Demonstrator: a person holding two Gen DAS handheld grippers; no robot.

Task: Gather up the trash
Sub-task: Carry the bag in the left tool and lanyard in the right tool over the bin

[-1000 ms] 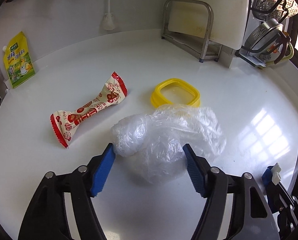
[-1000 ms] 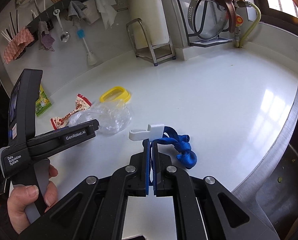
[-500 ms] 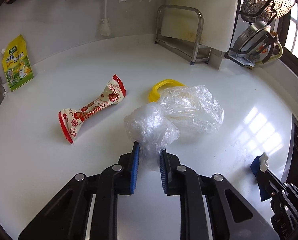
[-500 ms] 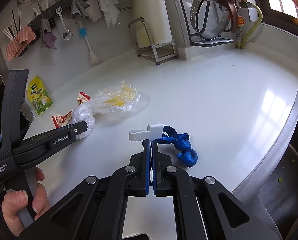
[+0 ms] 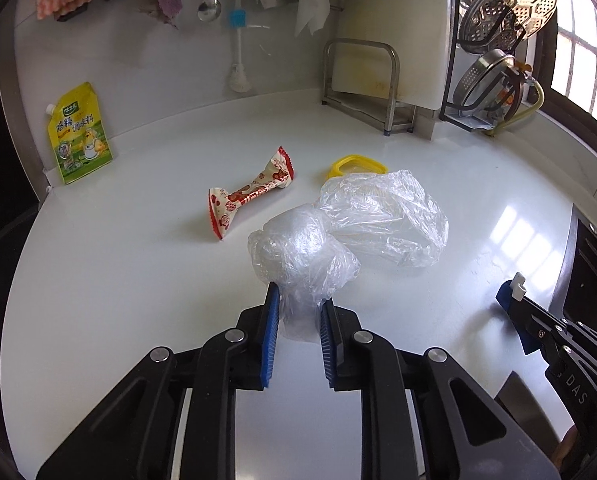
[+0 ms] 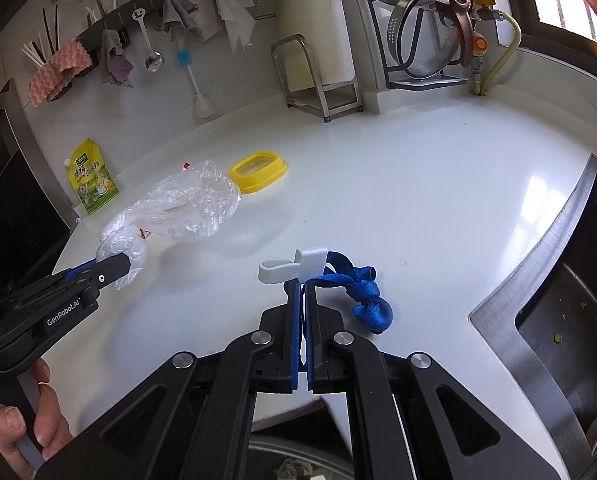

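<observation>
Item: clear plastic bag (image 5: 350, 232), centre frame on the white counter (image 5: 118, 280). Left gripper (image 5: 296, 322) pinches its bunched end; right gripper (image 6: 303, 300) clamps a blue strap (image 6: 362, 296). Risk: thin film slips out or snags the yellow lid (image 5: 356, 162).

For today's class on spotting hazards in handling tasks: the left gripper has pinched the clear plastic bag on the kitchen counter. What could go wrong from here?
1. The left gripper pinches only a bunched end of the plastic bag; the thin film could slip or tear.
2. The bag's loose end lies against the yellow lid and may drag it along.
3. The right gripper holds a blue strap, whose dangling knot could snag.
</observation>
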